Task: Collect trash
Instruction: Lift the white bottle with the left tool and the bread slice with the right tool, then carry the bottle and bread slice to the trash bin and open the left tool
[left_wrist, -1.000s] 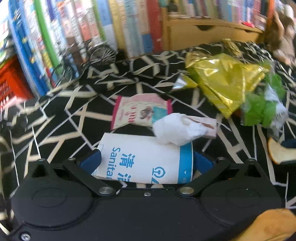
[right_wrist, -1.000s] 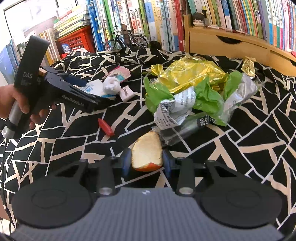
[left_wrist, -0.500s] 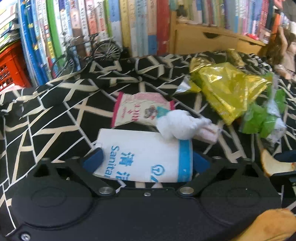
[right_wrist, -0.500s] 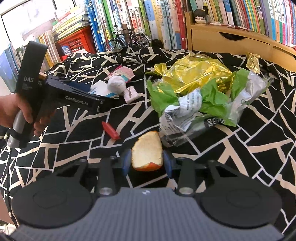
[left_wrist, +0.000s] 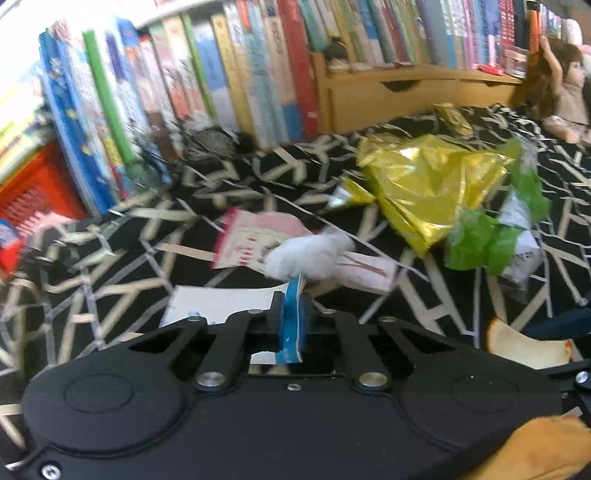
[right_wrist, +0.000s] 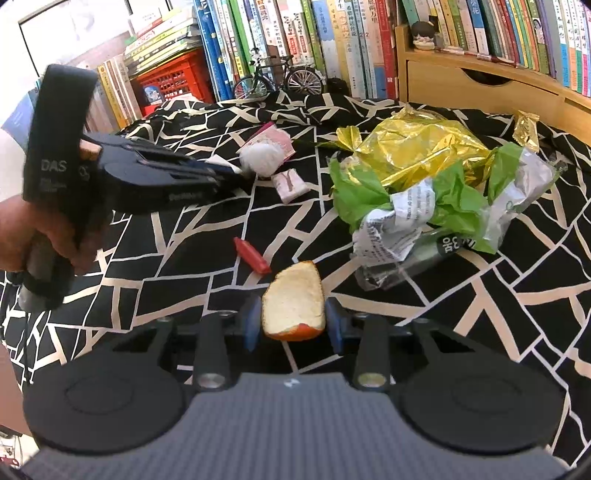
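Bookshelves are backing a black cloth with pale crackle lines (right_wrist: 480, 325), and trash is lying scattered across it. On the left, the left gripper (left_wrist: 291, 325) is pinching its jaws hard together on the blue edge of a white sanitary-wipe packet (left_wrist: 221, 306), so the flat packet is folding up between the pads; gripping it by the edge is likely the only way to lift something lying so flat. Just beyond the fingertips a crumpled white tissue (left_wrist: 306, 254) is resting against a pink snack wrapper (left_wrist: 255, 240) and a small pink packet (left_wrist: 369, 271). The right gripper (right_wrist: 293, 325) is holding a piece of orange peel (right_wrist: 295, 306) between half-closed jaws, pale pith facing up, seemingly keeping it ready for disposal. Near it on the cloth a small red scrap (right_wrist: 251, 254) is lying loose. Farther out, a heap of gold foil (right_wrist: 417, 147), green plastic (right_wrist: 454, 203) and crumpled printed paper (right_wrist: 391, 225) is sitting as the largest pile of rubbish not yet collected. No bin is showing in either view.
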